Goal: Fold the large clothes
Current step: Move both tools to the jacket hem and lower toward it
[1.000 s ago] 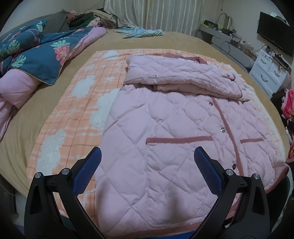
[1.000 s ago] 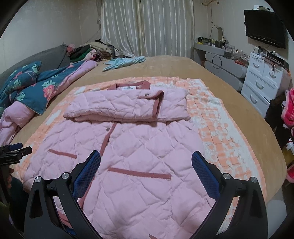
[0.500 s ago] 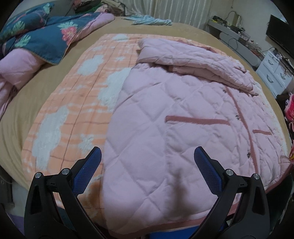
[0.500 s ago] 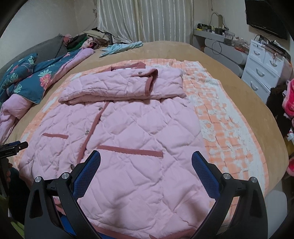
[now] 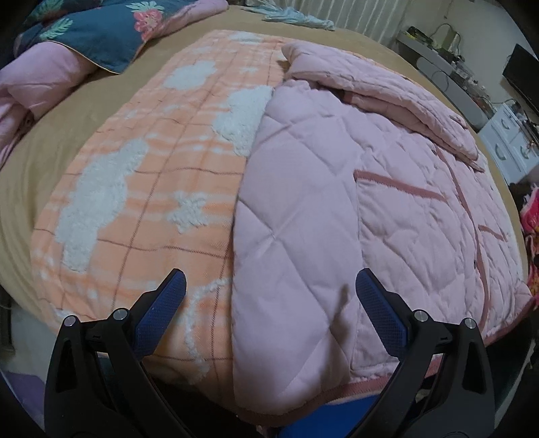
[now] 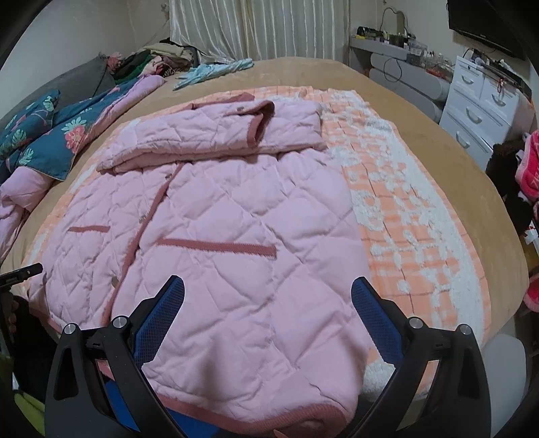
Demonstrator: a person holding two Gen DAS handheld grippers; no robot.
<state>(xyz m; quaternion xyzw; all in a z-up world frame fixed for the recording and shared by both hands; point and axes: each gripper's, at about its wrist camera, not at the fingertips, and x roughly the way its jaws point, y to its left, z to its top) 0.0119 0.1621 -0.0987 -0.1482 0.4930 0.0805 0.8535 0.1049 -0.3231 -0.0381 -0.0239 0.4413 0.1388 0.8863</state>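
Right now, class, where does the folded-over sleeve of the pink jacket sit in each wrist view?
Left wrist: folded sleeve lies upper right, across the pink jacket.
Right wrist: folded sleeve lies upper centre, across the jacket's top.
Shared landmark: light blue garment beyond, near the curtain.

Jacket (image 5: 353,209) hem behind tongs
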